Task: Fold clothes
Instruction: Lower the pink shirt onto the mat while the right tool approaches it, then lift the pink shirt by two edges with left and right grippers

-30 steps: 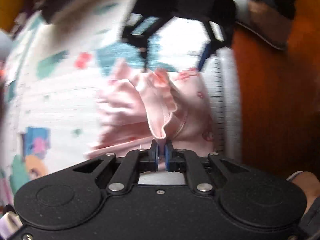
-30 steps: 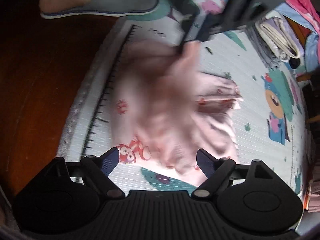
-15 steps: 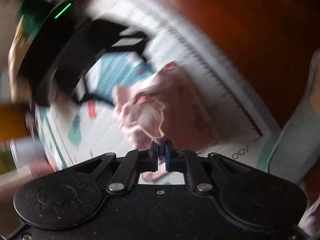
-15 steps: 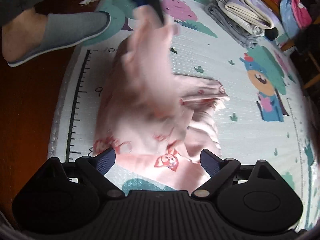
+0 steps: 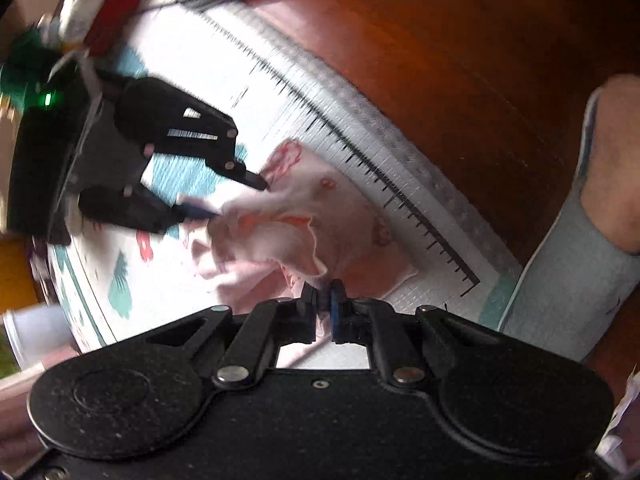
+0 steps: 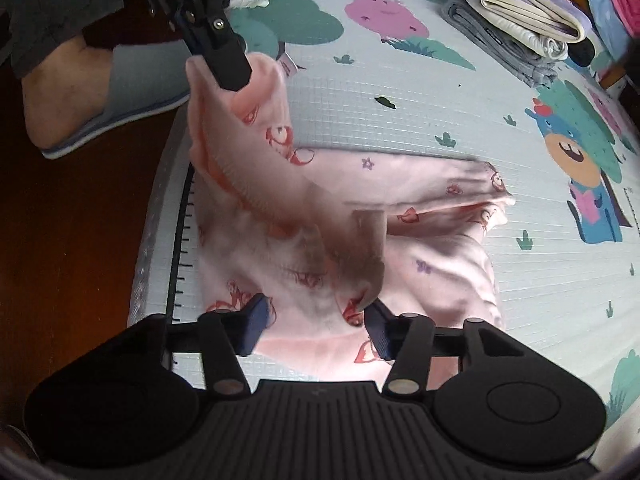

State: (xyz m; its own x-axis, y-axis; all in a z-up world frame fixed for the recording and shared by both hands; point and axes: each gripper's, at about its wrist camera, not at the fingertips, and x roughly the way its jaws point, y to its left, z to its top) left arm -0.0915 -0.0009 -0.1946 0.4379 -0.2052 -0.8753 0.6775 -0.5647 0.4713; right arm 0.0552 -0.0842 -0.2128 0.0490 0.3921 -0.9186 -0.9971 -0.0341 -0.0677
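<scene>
A pink garment [image 6: 420,216] with red fox prints lies crumpled on a patterned play mat [image 6: 400,92]. My left gripper [image 5: 323,304] is shut on an edge of the garment [image 5: 296,224] and lifts a stretched fold of it; it also shows in the right wrist view [image 6: 230,68] at the upper left. My right gripper [image 6: 316,326] is open, low over the near part of the garment, with cloth between its fingers. It also shows in the left wrist view [image 5: 236,196], its tips at the garment's far edge.
A person's foot in a grey slipper [image 6: 120,96] stands on the dark wooden floor [image 6: 80,240] beside the mat's ruler-marked edge [image 6: 182,248]. A stack of folded clothes [image 6: 516,28] lies at the far right of the mat.
My left gripper has lifted the garment's edge and swung it toward the ruler edge. My right gripper has dropped lower onto the garment and its jaws have narrowed.
</scene>
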